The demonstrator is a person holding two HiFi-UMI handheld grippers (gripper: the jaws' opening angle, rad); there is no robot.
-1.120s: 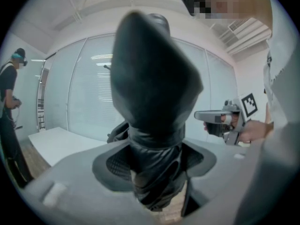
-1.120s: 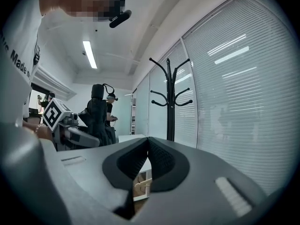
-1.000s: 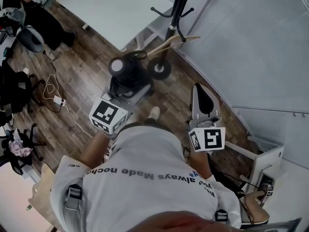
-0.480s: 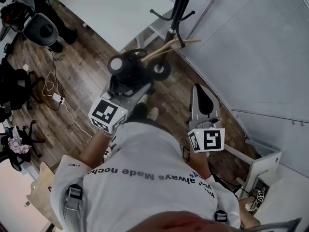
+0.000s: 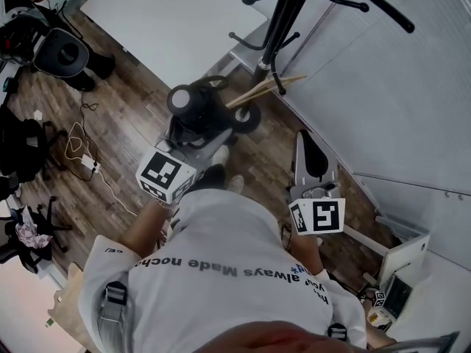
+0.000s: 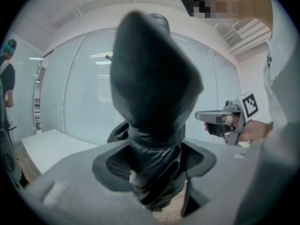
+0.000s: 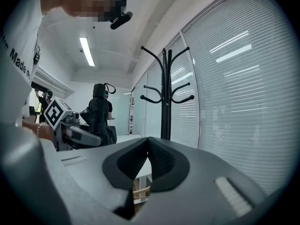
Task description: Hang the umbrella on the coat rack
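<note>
A black folded umbrella (image 6: 152, 88) stands upright between the jaws of my left gripper (image 6: 154, 170), which is shut on its lower part. From the head view the umbrella (image 5: 189, 103) shows as a dark round end just ahead of the left gripper (image 5: 193, 132). My right gripper (image 7: 147, 146) is shut with nothing in it, pads touching, held level beside the left one (image 5: 307, 137). The black coat rack (image 5: 280, 20) rises ahead at the top, its curved hooks spreading right. In the right gripper view the coat rack (image 7: 165, 97) stands straight ahead against the blinds.
A white table (image 5: 169, 20) sits left of the rack. A wooden stick (image 5: 265, 88) leans at the rack's round base (image 5: 246, 118). A frosted glass wall with blinds (image 5: 383, 87) runs along the right. An office chair (image 5: 62, 50) and floor cables (image 5: 77, 142) lie at left.
The person has stepped toward the coat rack, so more of its hooks show at the top. Both grippers travelled along with it, the left still gripping the umbrella.
</note>
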